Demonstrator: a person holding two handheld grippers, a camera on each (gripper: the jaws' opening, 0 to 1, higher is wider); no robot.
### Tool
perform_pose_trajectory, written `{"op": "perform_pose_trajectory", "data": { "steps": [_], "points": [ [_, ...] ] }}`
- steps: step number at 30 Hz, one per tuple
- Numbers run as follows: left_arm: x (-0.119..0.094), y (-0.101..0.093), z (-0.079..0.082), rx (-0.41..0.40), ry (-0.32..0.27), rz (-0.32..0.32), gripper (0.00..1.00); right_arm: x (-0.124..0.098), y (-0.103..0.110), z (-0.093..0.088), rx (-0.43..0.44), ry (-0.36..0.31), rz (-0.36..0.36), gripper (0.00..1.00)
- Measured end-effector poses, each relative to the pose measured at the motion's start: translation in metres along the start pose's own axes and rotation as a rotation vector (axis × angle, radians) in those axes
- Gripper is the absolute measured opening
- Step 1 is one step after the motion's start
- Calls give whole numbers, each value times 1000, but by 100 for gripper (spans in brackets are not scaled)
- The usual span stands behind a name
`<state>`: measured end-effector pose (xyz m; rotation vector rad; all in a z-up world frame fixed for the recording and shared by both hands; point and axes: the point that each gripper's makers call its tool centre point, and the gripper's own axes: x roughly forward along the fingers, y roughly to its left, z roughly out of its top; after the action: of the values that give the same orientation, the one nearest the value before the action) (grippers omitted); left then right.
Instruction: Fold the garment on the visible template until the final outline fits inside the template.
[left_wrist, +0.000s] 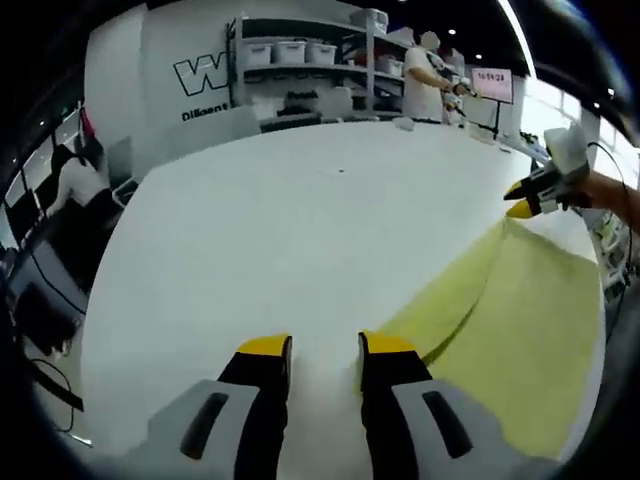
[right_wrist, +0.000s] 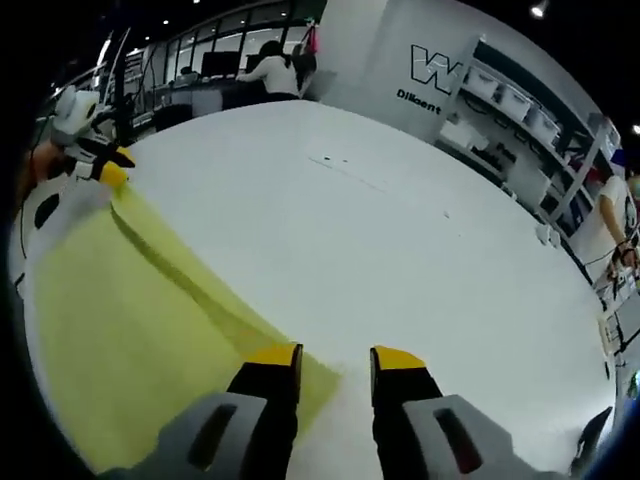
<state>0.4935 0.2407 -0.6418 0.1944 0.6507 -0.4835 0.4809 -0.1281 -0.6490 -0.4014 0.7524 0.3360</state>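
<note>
Meanwhile both grippers are standing narrowly parted, the left gripper (left_wrist: 326, 347) lying at lower centre and the right gripper (right_wrist: 336, 358) likewise, each touching the yellow garment (left_wrist: 510, 330) on the white table (left_wrist: 290, 220).

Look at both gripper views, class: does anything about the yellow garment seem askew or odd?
Yes: the yellow garment has a raised ridge along its folded edge instead of lying flat on the white table.

Large "W" logo with partly readable "Diligent" beneath on white wall (right_wrist: 400, 70), red digits on screen (left_wrist: 493, 84) unreadable
</note>
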Motion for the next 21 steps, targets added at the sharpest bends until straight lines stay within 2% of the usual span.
{"op": "perform_pose_trajectory", "data": {
  "steps": [2,6,13,14,21],
  "points": [
    [-4,10,5,4,-23,57,22,-4,-10,0,18,-6,-42,26],
    [-3,14,8,-10,-36,61,23,-15,-14,0,26,-19,-45,25],
    [-12,-4,1,5,-26,22,23,-35,-12,-9,70,-32,-41,25],
    [-15,-11,-3,12,-22,3,23,-40,-9,-12,85,-33,-40,25],
    [-27,-25,-18,-14,-10,-17,22,-54,6,-27,120,-36,-24,27]
  ]
}}
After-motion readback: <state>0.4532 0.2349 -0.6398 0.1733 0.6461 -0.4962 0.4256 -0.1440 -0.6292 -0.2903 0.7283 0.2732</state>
